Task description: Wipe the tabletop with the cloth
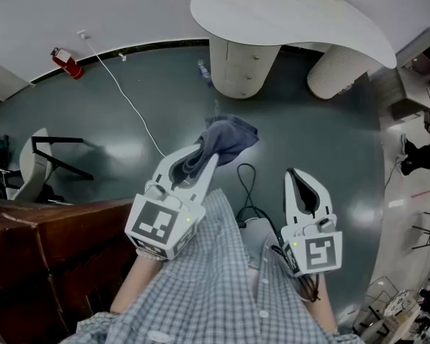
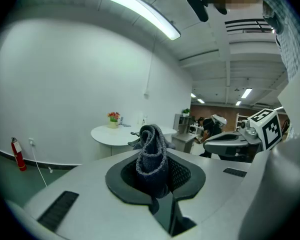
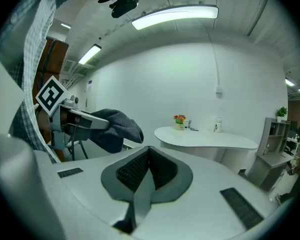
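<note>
A dark blue-grey cloth [image 1: 226,139] hangs bunched from the tip of my left gripper [image 1: 203,159], which is shut on it and held above the floor. In the left gripper view the cloth [image 2: 151,154] stands up between the dark pads. My right gripper [image 1: 298,178] is held to the right of it, shut with nothing between its pads; its own view shows the pads [image 3: 149,170] pressed together. The white curved tabletop [image 1: 287,13] lies ahead at the far side of the room, well beyond both grippers. From the right gripper view the cloth [image 3: 115,128] is at left, the tabletop [image 3: 205,136] at centre.
The table stands on two white ribbed pedestals [image 1: 242,67]. A flower pot [image 3: 180,121] and small bottles sit on it. A white cable [image 1: 125,95] runs across the dark green floor, a red fire extinguisher [image 1: 68,63] lies by the wall, a brown cabinet [image 1: 50,249] is at left.
</note>
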{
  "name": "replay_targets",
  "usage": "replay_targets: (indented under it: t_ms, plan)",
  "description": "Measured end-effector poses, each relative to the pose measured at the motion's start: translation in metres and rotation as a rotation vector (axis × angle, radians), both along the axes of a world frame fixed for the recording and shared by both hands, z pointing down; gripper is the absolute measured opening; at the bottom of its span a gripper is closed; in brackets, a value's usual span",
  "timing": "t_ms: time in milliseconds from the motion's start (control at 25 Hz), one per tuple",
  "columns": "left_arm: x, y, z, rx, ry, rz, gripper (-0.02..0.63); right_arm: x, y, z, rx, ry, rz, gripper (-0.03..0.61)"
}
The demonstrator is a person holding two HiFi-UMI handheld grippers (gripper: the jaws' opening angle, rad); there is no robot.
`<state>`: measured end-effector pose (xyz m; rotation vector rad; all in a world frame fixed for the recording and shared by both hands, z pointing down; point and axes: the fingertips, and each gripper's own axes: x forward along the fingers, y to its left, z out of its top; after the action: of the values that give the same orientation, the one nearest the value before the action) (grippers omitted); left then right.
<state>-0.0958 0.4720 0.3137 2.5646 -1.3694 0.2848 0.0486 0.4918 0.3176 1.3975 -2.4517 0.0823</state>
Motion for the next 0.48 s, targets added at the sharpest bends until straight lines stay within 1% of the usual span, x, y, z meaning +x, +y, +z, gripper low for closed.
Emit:
replay_targets:
  t_ms: [80,200,320,480]
  plan:
    - [-0.003,0.0,-0.001,0.0,0.002,-0.005,0.057,-0.001,0.0,0.0,0.0,0.003,0.012,0.009]
    - [-0.007,0.0,-0.001,0.001,0.007,-0.01,0.057,-0.005,0.002,-0.001,0.033,-0.014,0.004,0.009]
    - [-0.007,0.001,0.001,0.006,0.01,0.004,0.057,-0.003,0.008,0.003,0.016,0.001,0.027,0.009]
    - [-0.008,0.004,-0.001,0.014,0.012,0.005,0.057,-0.004,0.014,0.004,0.016,0.006,0.025,0.009]
